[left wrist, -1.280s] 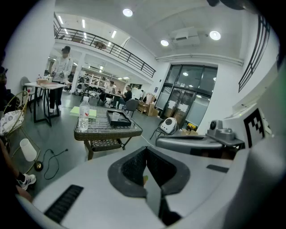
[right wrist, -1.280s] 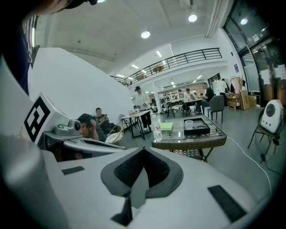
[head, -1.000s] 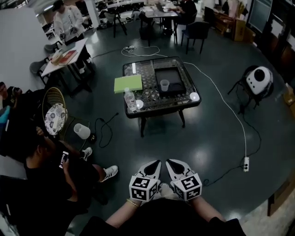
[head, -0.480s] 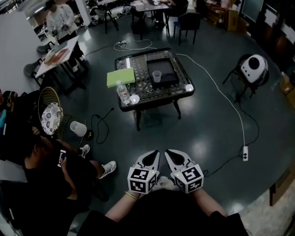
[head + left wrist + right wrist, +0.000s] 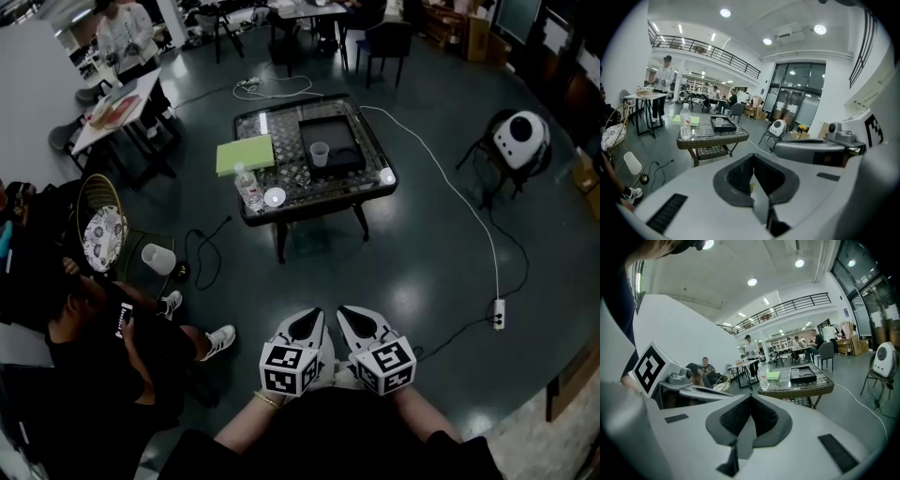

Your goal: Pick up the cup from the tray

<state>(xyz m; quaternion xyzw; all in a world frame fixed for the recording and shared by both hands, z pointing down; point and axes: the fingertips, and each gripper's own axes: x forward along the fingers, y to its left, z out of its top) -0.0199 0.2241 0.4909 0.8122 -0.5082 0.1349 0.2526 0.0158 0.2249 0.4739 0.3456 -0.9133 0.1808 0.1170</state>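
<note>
A clear plastic cup (image 5: 320, 153) stands upright in a black tray (image 5: 349, 142) on a low glass-topped table (image 5: 352, 187), far ahead of me across the dark floor. The cup (image 5: 719, 121) and the tray (image 5: 727, 127) also show small in the left gripper view, and the cup (image 5: 795, 371) in its tray (image 5: 806, 378) in the right gripper view. My left gripper (image 5: 314, 325) and right gripper (image 5: 349, 321) are held side by side close to my body. Both are shut with nothing between their jaws.
On the table lie a green pad (image 5: 245, 154), a water bottle (image 5: 248, 187) and two round white lids (image 5: 274, 197). A white cable (image 5: 459, 202) runs over the floor to a power strip (image 5: 499, 314). A seated person (image 5: 103, 347) is at my left, a white device (image 5: 521, 139) at right.
The view has shifted a little; the table sits slightly farther and higher in the head view than a second ago. Both grippers stay shut and together.
</note>
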